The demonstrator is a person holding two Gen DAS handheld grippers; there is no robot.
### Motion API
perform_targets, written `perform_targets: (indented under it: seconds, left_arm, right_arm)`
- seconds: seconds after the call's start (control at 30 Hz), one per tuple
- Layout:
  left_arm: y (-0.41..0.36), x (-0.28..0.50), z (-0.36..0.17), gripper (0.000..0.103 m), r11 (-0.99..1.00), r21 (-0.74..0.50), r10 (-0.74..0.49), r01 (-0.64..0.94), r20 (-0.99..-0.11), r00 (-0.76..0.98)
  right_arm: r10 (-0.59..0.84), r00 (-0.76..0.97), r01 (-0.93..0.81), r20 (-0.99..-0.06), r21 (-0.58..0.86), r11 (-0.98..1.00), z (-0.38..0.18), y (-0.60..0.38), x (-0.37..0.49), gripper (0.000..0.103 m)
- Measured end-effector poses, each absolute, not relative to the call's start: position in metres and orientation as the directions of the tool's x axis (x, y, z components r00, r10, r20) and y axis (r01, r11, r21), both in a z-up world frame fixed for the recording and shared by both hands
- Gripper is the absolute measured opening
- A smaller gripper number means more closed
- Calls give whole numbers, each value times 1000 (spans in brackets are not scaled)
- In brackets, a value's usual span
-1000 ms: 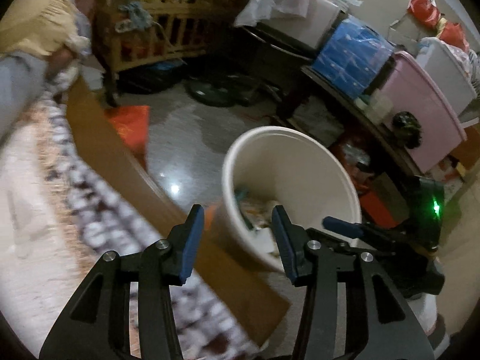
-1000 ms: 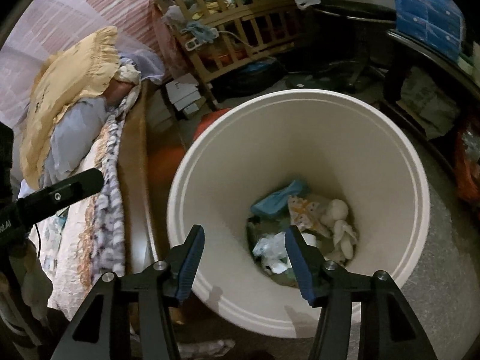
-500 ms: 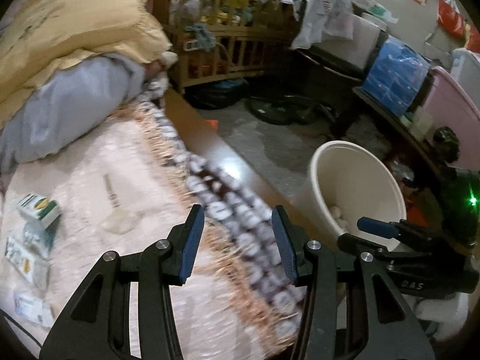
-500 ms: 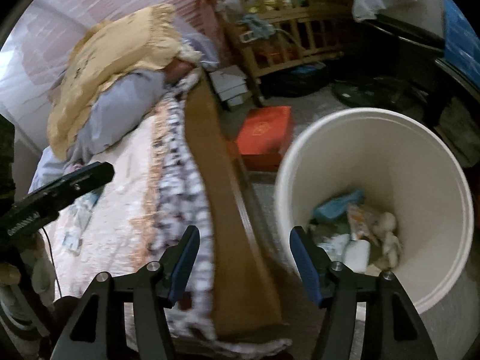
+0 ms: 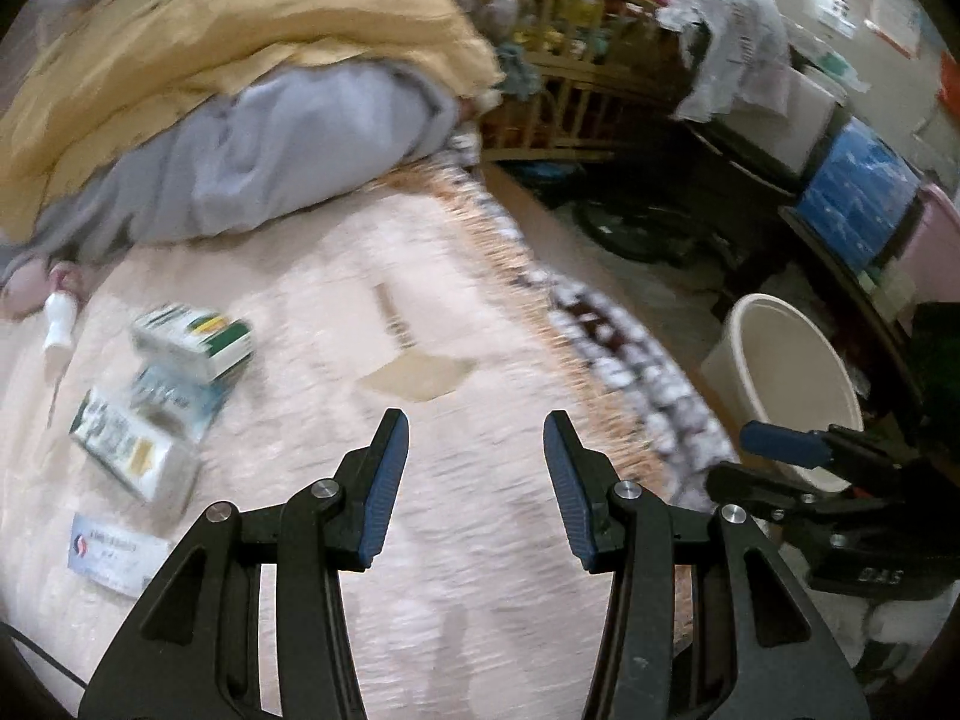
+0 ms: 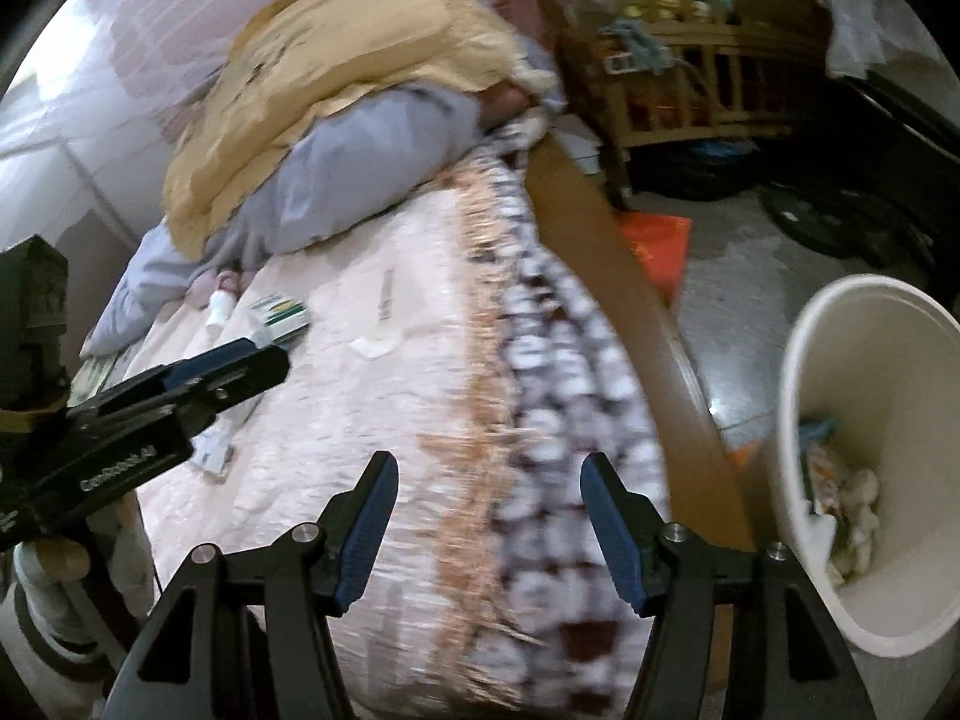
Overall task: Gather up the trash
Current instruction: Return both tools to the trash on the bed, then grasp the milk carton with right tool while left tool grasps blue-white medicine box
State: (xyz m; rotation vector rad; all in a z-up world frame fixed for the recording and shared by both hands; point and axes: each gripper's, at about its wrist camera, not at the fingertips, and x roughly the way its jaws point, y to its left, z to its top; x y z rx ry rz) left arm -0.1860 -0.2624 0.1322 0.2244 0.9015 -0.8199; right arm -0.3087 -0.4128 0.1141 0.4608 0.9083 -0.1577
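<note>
smooth plastic bin (image 6: 864, 372), quilted cloth bedspread (image 5: 480, 540).

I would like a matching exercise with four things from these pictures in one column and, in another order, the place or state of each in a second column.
Things:
1. white bucket
2. green-and-white box
3. yellow blanket
4. left gripper

Places or states:
A. lies on the pink bedcover
B. open, holding nothing
C. stands on the floor beside the bed, trash inside
D. heaped on the grey bedding at the head of the bed

Pairs: 1-C, 2-A, 3-D, 4-B
</note>
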Motion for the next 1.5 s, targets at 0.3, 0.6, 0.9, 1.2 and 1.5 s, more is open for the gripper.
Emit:
perform_targets:
  seconds: [0.3, 0.6, 0.9, 1.2, 1.5]
  left_arm:
    - [-193, -139, 95, 45, 783, -169, -461, 598, -805, 375]
    - [-121, -99, 55, 45, 845, -179, -378, 503, -866, 327]
    - [-6, -100, 70, 45, 880, -195, -363, 434, -865, 347]
    - [31, -114, 82, 45, 888, -283, -410, 364, -845, 344]
    - [18, -116, 54, 45, 895, -294, -391, 336, -879, 272]
  right_arm:
    - [133, 575, 217, -807, 307, 927, 110, -362, -254, 61]
    - [193, 514, 57, -836, 258, 964, 107, -299, -182, 62]
    - [328, 423, -208, -845, 262, 943, 88, -213, -98, 64]
    - [348, 390, -320, -852, 229, 919, 60, -150, -22, 64]
    - [310, 410, -270, -858, 210, 940, 51, -151, 3, 61]
